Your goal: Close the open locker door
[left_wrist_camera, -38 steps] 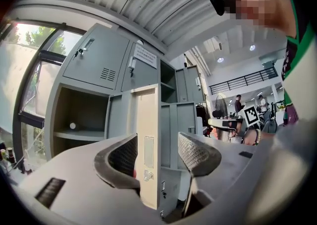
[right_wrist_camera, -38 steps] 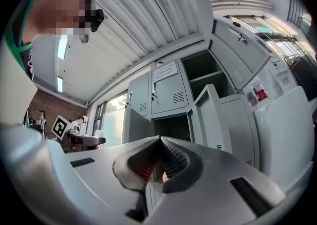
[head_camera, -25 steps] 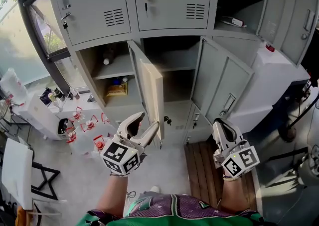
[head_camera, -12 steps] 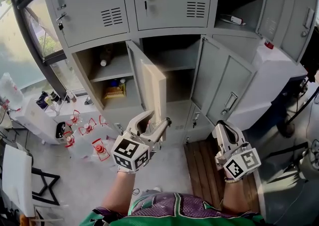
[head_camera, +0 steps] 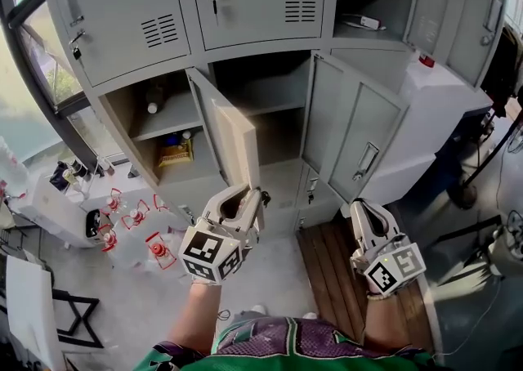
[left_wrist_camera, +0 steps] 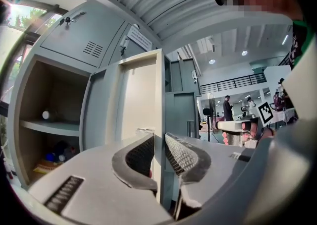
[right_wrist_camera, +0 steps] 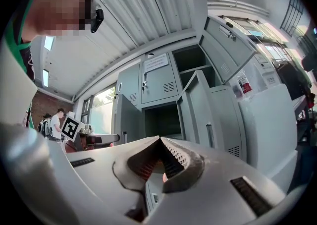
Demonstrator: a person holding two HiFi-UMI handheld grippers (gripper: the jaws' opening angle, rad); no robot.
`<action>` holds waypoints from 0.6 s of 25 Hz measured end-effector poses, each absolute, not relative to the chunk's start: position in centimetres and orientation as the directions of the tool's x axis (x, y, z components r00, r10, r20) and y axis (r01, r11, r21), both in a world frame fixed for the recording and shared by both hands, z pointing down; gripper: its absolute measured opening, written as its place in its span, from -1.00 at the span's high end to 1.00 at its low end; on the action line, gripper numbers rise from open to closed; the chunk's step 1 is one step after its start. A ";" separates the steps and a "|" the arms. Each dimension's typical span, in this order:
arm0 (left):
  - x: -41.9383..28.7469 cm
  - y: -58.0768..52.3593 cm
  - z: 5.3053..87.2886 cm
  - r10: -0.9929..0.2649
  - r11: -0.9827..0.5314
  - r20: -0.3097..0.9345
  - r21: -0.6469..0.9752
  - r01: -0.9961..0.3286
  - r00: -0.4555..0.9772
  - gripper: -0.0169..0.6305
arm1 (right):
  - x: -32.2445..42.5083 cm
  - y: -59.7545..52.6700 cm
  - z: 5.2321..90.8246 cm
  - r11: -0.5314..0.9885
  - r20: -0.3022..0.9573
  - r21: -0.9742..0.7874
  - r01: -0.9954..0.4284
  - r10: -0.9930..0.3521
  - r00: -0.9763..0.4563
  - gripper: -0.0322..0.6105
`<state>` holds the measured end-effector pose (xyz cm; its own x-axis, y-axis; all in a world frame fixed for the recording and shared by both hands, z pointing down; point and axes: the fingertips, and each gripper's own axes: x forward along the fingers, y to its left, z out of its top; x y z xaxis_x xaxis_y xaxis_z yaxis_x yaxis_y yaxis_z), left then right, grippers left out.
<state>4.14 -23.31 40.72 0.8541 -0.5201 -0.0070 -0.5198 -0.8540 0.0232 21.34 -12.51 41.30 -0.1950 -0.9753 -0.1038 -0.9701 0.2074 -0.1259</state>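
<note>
Clamping the free edge of the open locker door [head_camera: 233, 139], the left hand-held gripper [head_camera: 246, 198] has just been closing its jaws. In the left gripper view the ribbed pads [left_wrist_camera: 181, 154] sit against both faces of the panel [left_wrist_camera: 140, 95], near its lower corner. The right hand-held gripper [head_camera: 364, 211] is to the right of the locker door and well apart from it. Its jaws are together with nothing between them [right_wrist_camera: 159, 142].

The locker door stands swung well out from the cabinet, between a shelved compartment on its left and a second open door [head_camera: 353, 128] on its right.

Probable faults from here:
- Slip: the grip covers only a thin edge near one corner, so a fast swing could pull the panel out of the pads.
- Trapping: the jaw on the inner face may be caught between door and frame unless released before full closure.
- Rebound: an unlatched door may spring back open.
</note>
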 end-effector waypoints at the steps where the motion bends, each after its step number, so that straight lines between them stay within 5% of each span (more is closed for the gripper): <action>1: 4.3 -23.3 40.7 -0.521 -0.854 -0.009 0.018 -0.521 0.854 0.71 | 21.4 -12.5 41.4 0.204 -0.102 -0.126 -0.971 -0.976 -0.192 0.88; 15: 3.2 -23.0 40.9 -0.538 -0.843 0.005 -0.003 -0.538 0.843 0.71 | 20.1 -12.8 42.0 0.225 -0.080 -0.118 -0.967 -0.973 -0.216 0.88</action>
